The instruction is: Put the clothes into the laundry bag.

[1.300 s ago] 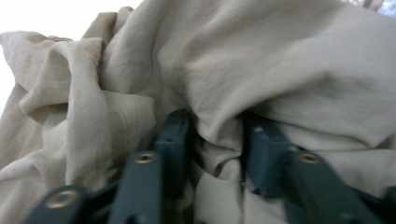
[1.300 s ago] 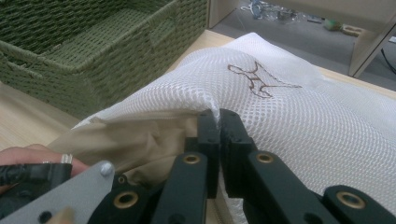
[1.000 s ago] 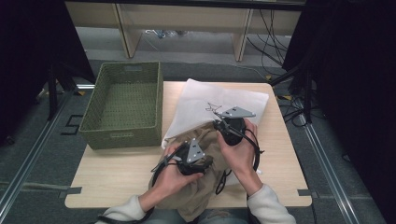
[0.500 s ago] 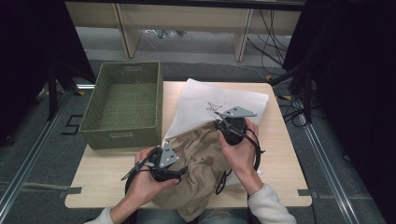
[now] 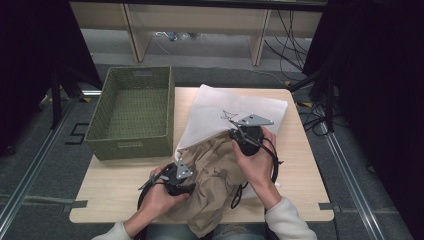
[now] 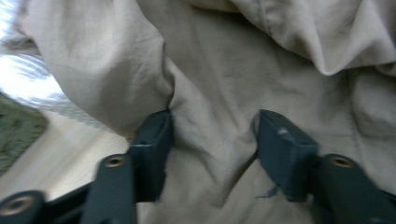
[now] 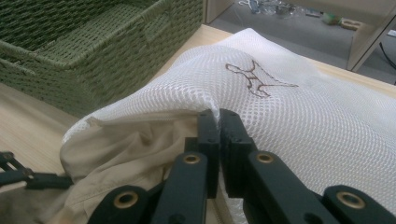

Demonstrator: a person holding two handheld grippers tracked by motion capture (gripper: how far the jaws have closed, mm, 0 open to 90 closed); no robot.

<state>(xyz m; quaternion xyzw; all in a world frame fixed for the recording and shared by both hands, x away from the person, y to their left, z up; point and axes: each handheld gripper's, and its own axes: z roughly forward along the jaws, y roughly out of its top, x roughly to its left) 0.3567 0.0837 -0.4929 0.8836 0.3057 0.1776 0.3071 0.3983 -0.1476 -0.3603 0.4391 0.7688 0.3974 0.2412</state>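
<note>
High view: white mesh bag [image 5: 235, 112] lies on table [image 5: 115, 185], just right of green basket [image 5: 131, 114]; tan garment [image 5: 215, 175] spills from its mouth.
Left gripper view: left gripper [image 6: 212, 144] jaws parted w/ garment between.
Right gripper view: right gripper [image 7: 218, 122] clamped on bag's rim.

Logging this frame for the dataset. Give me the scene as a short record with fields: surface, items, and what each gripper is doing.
surface: light wooden table
container: green woven basket, empty, at the table's left
bag: white mesh laundry bag with a small embroidered figure, lying flat, mouth toward the person
garment: beige garment, partly inside the bag's mouth, the rest bunched toward the table's near edge
left gripper: fingers apart, pressed into the beige garment with a fold between them
right gripper: fingers shut on the bag's upper rim, holding the mouth up
</note>
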